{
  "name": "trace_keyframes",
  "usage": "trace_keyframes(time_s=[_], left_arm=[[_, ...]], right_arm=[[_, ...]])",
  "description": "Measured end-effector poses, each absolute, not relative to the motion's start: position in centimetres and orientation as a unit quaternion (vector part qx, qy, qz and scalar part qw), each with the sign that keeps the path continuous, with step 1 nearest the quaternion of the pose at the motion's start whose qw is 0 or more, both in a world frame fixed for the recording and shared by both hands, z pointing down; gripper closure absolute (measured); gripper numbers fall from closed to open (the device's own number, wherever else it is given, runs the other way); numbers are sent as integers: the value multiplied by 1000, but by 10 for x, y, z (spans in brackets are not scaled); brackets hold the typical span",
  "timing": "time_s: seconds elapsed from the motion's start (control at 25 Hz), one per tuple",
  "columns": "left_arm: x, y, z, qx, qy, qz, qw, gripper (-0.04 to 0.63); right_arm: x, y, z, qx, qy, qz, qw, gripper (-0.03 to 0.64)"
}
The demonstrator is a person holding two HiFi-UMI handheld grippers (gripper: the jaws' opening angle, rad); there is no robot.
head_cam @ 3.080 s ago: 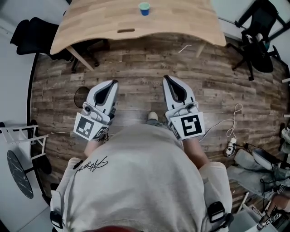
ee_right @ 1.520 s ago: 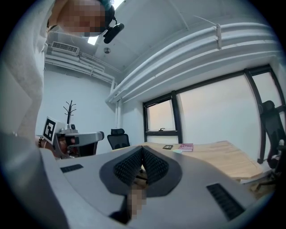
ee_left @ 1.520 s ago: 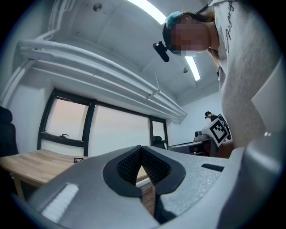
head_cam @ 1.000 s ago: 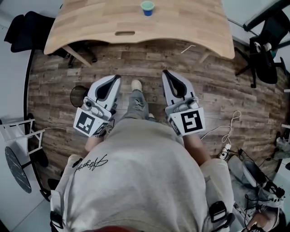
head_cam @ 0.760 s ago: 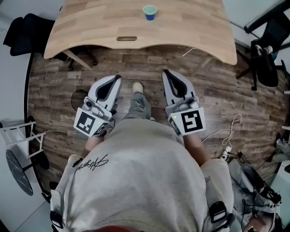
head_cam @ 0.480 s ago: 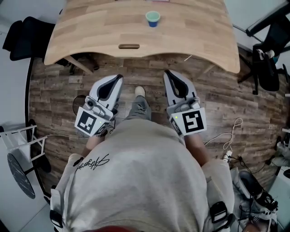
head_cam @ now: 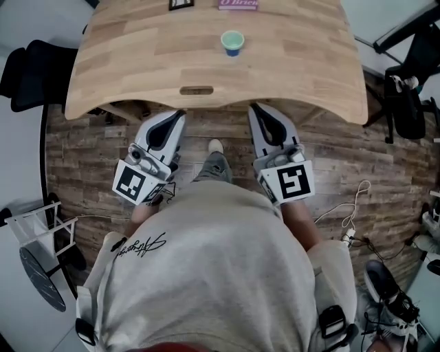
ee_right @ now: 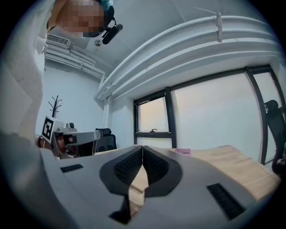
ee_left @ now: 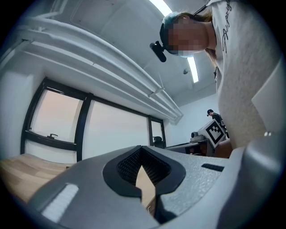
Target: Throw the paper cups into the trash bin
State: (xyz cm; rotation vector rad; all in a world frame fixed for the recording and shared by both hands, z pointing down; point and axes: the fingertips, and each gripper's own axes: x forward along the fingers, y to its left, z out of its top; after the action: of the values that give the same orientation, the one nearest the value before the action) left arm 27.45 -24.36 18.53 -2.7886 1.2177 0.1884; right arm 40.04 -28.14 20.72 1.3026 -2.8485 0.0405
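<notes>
A blue paper cup (head_cam: 232, 43) with a pale green inside stands upright on the wooden table (head_cam: 137, 62), near its far middle. My left gripper (head_cam: 180, 114) and right gripper (head_cam: 253, 107) are held side by side in front of my body. Their tips sit at the table's near edge, well short of the cup. Both are shut, and nothing is between the jaws in the left gripper view (ee_left: 142, 152) or the right gripper view (ee_right: 142, 150). Both gripper views look across the tabletop (ee_right: 232, 165) towards windows. No trash bin is visible.
A pink book (head_cam: 238, 4) lies at the table's far edge. Black office chairs stand at the left (head_cam: 27, 69) and the right (head_cam: 405, 103). Cables (head_cam: 350, 220) trail over the wood floor at the right, and a white rack (head_cam: 34, 220) stands at the lower left.
The person has stepped towards the table, so it and the cup now sit lower and nearer in the head view. The gripper tips have reached the table's edge. Both grippers stayed shut.
</notes>
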Motion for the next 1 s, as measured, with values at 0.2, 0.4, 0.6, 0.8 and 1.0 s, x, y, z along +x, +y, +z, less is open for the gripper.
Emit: trace_keyframes(time_s=[0.2,0.4,0.6,0.8,1.0], left_arm=[[261,-280,190,-916,396,50,43,592],[252,-313,192,-922,382,49,41,592],[240,-340,191,-925,375,48,41,592],[233,-364,192,-931,360,54,36,592],[226,-385,198,-934,351,47,38,592]], right_arm=[[388,-310,210,421,-907,27,14,607],[380,-339,212,435,-900,30,12,606],[370,-362,213,445,-895,30,11,607],[362,-386,214,459,-888,23,5,606],[356,-406,216,469,-883,23,2,607]])
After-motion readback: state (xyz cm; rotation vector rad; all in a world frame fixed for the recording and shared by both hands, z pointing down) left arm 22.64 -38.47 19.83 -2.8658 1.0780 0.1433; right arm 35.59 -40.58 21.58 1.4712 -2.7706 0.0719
